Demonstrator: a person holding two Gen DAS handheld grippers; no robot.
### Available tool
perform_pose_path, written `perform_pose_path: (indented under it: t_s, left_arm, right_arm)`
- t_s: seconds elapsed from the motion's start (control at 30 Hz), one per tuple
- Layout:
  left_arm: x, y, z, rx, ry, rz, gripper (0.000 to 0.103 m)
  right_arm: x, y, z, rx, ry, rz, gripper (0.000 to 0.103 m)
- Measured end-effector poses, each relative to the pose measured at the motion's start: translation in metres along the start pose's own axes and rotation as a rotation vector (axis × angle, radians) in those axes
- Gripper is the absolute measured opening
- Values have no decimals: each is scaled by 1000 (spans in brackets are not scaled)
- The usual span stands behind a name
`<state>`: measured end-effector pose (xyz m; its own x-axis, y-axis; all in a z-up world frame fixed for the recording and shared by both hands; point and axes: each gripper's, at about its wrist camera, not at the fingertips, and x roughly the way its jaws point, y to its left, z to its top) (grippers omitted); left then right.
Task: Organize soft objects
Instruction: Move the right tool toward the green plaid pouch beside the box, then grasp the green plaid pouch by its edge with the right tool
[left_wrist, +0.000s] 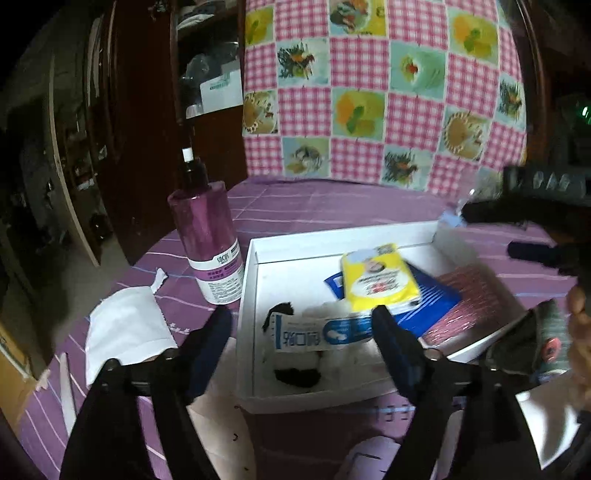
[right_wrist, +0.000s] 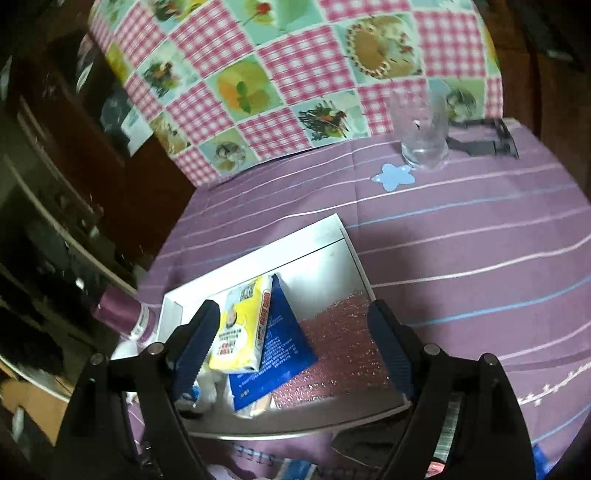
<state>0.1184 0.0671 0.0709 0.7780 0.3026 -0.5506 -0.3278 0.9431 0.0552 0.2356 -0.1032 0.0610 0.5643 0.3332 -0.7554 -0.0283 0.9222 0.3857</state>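
Both your grippers hang apart and empty, left gripper (left_wrist: 301, 325) over the mask pack (left_wrist: 317, 334) at lower centre of the white box (left_wrist: 245, 295). It looks light, floppy, slippery; pinch its wrapper's short edge. Right gripper (right_wrist: 293, 321) hovers near the yellow tissue pack (right_wrist: 242, 328).

"口罩" on mask packet (left_wrist: 317, 334)
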Motion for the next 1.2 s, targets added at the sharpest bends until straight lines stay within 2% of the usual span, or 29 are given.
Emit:
perform_pose_path:
  t_s: [0.13, 0.2, 0.4, 0.6, 0.77, 1.2]
  left_arm:
    - [1, 7, -2, -58, 42, -44, 81]
    - [3, 8, -3, -68, 59, -62, 81]
    - [7, 13, -5, -105, 100, -83, 81]
    - [7, 23, -4, -194, 119, -151, 81]
    - [6, 23, -5, -221, 136, -205, 81]
    - [-2, -6, -7, -113, 117, -281, 81]
  right_arm:
    - [-1, 5, -2, -43, 24, -51, 82]
    - [0, 7, -1, -76, 85, -112, 82]
    - [-16, 1, -4, -117, 232, -218, 82]
    - [-39, -8, -3, -92, 309, -163, 82]
    - [-48, -11, -3, -123, 333, -174, 82]
    - [-53, -26, -9, -142, 339, -245, 58]
